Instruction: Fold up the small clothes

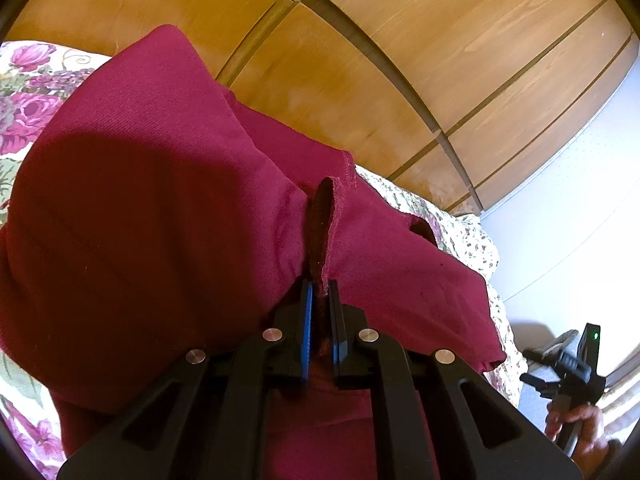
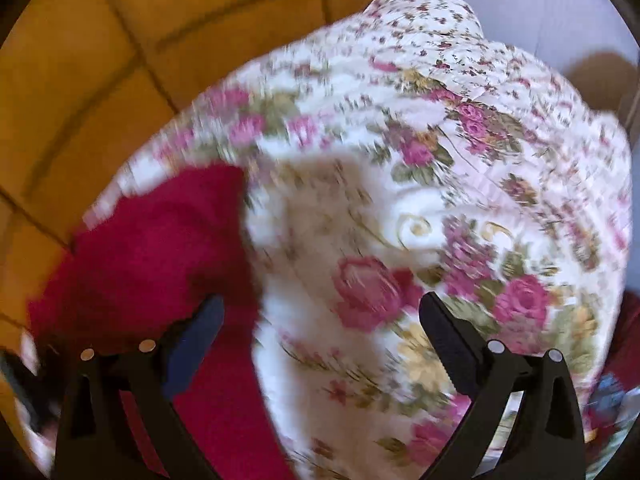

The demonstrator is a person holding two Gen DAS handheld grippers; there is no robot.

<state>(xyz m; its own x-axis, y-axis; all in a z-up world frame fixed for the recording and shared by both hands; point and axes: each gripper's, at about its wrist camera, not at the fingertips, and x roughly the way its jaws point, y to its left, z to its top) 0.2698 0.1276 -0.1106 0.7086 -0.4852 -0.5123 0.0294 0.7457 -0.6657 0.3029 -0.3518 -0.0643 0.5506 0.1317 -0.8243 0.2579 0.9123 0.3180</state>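
A dark red garment (image 1: pixel 152 208) lies draped over a floral quilt (image 1: pixel 28 92). My left gripper (image 1: pixel 320 292) is shut on a raised fold of the garment's edge, the cloth pinched between the blue pad and the black finger. In the blurred right wrist view the red garment (image 2: pixel 152 248) is at the left, on the quilt (image 2: pixel 420 184). My right gripper (image 2: pixel 320 312) is open wide and empty above the quilt, its left finger over the garment's edge. The right gripper and the hand holding it also show in the left wrist view (image 1: pixel 576 364).
Wooden wardrobe doors (image 1: pixel 380 40) stand behind the bed. A pale wall (image 1: pixel 568 208) is at the right. Some red and blue cloth (image 2: pixel 616 384) lies at the far right edge of the right wrist view.
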